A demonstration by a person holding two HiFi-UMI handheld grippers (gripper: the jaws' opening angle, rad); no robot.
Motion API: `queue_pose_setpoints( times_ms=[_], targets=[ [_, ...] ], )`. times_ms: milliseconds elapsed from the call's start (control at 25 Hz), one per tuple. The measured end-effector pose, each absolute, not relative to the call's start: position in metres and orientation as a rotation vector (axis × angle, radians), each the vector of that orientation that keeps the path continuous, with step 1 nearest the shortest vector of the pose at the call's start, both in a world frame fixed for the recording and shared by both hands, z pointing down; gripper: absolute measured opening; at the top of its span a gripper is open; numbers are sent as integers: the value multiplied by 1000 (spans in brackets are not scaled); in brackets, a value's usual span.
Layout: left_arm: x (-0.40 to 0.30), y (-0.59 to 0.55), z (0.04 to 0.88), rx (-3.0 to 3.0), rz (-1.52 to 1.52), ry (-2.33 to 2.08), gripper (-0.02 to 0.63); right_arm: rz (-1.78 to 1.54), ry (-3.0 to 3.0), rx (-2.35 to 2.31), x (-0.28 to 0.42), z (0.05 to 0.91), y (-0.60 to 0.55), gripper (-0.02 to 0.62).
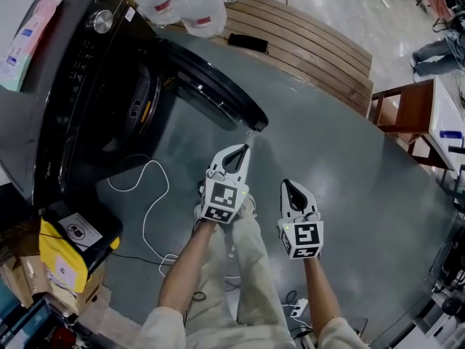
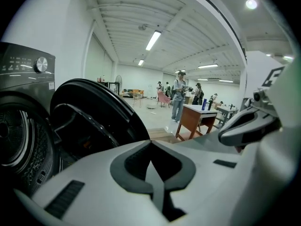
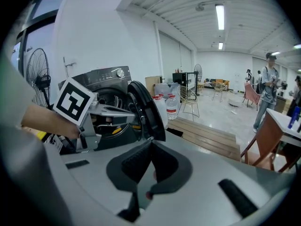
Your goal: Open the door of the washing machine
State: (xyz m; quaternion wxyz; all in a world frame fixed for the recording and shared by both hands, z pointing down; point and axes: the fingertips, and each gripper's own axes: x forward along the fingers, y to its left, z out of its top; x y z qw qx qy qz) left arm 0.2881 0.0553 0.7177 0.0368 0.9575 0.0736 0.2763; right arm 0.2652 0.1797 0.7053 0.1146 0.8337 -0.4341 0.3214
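Washing machine stands at the far left, dark-bodied, with a control knob on its top panel. Its door is already open, swung out to the right of the drum opening, with the free edge pointing toward the near right.

Left gripper: jaws clenched, tips pressed together, nothing between them. The tip sits just beside the door's free edge; I cannot tell whether it touches. In the left gripper view the door fills the space to the left of the closed jaws.

Right gripper: held apart from the door, near and to the right of the left one. Its jaws are also clenched tip to tip and grip nothing. Its own view looks across the left gripper's marker cube to the door.

Surroundings: grey floor mat under both grippers. A white cable loops on the floor at near left, with a yellow box beside it. Water bottles stand at the far side, next to a slatted wooden platform. A wooden desk is at the far right.
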Motion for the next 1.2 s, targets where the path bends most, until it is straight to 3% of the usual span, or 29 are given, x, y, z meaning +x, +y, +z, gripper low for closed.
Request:
queue_pose_setpoints(
  times_ms=[800, 1200],
  targets=[
    [165, -8, 662, 2913, 798, 3, 8, 816, -1438, 2409, 228, 662, 115, -2],
    [123, -35, 603, 2866, 772, -154, 8, 744, -1501, 2384, 213, 599, 93, -1]
  ],
)
